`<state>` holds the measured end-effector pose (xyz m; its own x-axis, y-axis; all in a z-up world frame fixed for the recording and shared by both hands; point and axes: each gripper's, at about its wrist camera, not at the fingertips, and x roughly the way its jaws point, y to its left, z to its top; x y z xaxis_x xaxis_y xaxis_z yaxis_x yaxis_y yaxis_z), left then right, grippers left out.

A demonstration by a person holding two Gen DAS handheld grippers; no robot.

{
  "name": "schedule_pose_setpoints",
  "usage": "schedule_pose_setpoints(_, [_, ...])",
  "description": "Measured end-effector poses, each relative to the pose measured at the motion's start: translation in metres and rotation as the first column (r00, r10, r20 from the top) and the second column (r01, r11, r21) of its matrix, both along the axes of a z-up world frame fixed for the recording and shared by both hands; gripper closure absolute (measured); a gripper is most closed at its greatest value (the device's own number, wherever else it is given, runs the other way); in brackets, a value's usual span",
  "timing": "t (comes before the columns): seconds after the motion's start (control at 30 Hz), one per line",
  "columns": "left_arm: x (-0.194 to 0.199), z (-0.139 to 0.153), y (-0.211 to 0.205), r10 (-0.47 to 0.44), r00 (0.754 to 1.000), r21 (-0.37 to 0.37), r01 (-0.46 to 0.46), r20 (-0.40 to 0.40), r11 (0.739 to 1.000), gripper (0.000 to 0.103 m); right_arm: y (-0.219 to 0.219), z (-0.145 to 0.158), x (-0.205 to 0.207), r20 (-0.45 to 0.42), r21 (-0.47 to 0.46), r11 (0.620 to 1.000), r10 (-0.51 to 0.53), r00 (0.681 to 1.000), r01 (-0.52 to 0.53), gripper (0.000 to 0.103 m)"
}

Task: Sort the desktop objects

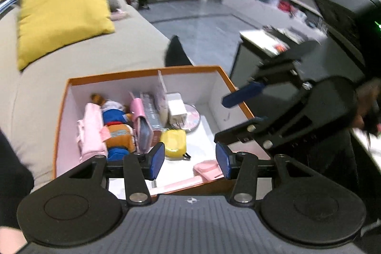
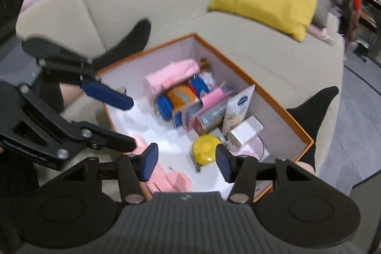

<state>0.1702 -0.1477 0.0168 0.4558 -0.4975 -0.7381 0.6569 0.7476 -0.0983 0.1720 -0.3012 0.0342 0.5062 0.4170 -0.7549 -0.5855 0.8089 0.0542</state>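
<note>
Storage box (image 1: 71, 97): matt cardboard, white inside, orange rim. Sofa (image 1: 47, 77): beige woven cloth. Cushion (image 1: 62, 16): yellow matt fabric. Tape measure (image 1: 173, 143): glossy yellow plastic. Charger (image 1: 176, 107): smooth white plastic. Plush toy (image 1: 119, 132): soft fabric.

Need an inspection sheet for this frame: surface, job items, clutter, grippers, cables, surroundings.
Surface: beige sofa seat carrying the orange-rimmed white cardboard box.
Job's things: pink folded cloth, plush toy, white charger, yellow round case, all inside the box.
Clutter: nothing seen.
Grippers: left gripper and right gripper open, empty, above the box.
Cables: nothing seen.
Surroundings: yellow cushion, grey floor.
</note>
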Motion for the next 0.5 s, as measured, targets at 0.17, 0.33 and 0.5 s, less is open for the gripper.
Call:
schedule_pose_setpoints(0.17, [-0.011,0.006,0.018,0.148,0.988,-0.056,-0.145,0.049,0.988,0.044,0.007,0.009,-0.025,0.081,0.049,0.988,-0.148,0.986,0.145,0.043])
schedule_pose_setpoints(0.33, [-0.023,0.005,0.037,0.308,0.947,-0.136,-0.295,0.089,0.946,0.035,0.012,0.008,-0.052,0.144,0.118,0.948,-0.310,0.940,0.294,0.031])
schedule_pose_setpoints(0.5, [-0.035,-0.003,0.044,0.436,0.884,-0.161,-0.412,0.167,0.897,0.030,0.023,-0.005,-0.076,0.222,0.165,0.907,-0.417,0.881,0.388,0.030])
